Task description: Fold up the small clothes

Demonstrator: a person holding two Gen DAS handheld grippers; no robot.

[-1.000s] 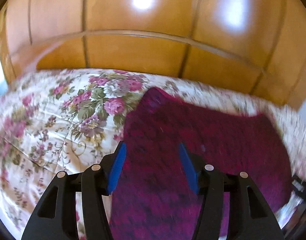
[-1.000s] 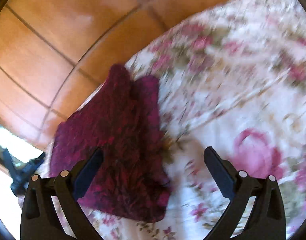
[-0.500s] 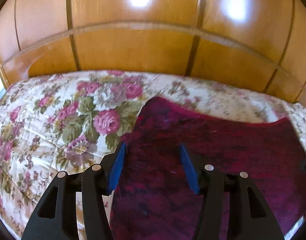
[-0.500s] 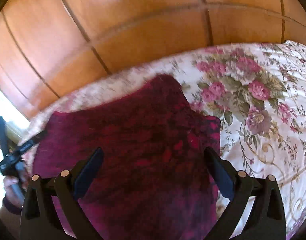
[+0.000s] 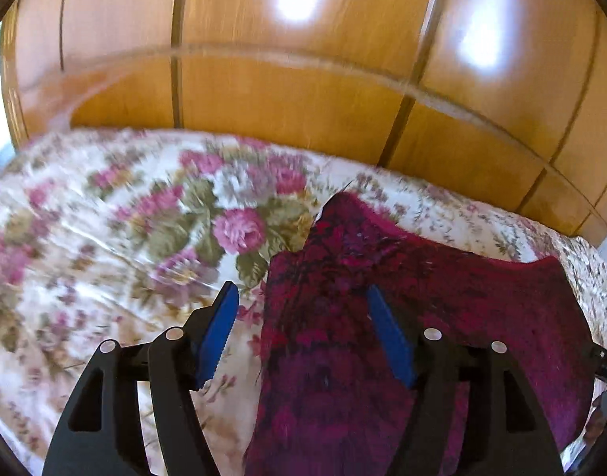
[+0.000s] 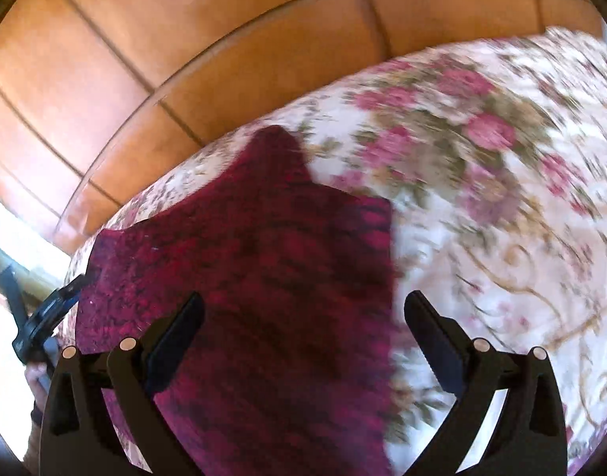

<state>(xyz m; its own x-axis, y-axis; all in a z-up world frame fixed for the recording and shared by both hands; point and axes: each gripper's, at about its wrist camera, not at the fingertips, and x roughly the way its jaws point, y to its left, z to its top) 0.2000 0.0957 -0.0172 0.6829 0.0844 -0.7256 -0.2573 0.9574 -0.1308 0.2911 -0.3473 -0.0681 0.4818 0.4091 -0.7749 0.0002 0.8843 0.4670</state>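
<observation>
Nearest each lens, two pairs of black fingers frame the scene. From the left wrist, the left gripper (image 5: 301, 317) has its jaws opening; its blue pads (image 5: 220, 333) straddle the left edge of the dark red knitted garment (image 5: 402, 317) without pressing on it, so nothing is gripped. From the right wrist, the right gripper (image 6: 303, 317) stands wide apart, also empty, one finger over the knit and the other over the bedding beside the garment's right edge.

Beyond the fingertips, the garment lies spread and fairly flat on the floral bedspread (image 5: 105, 238), a pointed flap reaching toward the far edge of the bed. Behind the bed rises a glossy wooden headboard (image 5: 303, 79). At the left rim of the right wrist view, the other tool and part of a hand (image 6: 37, 377) show.

Judged from this layout, the step in hand is taking hold of opposite side edges for a fold. Good practice is probably to bring each gripper low enough to pinch only the knit, not the bedspread beneath, and to grasp at matching points so the fold line runs straight.
</observation>
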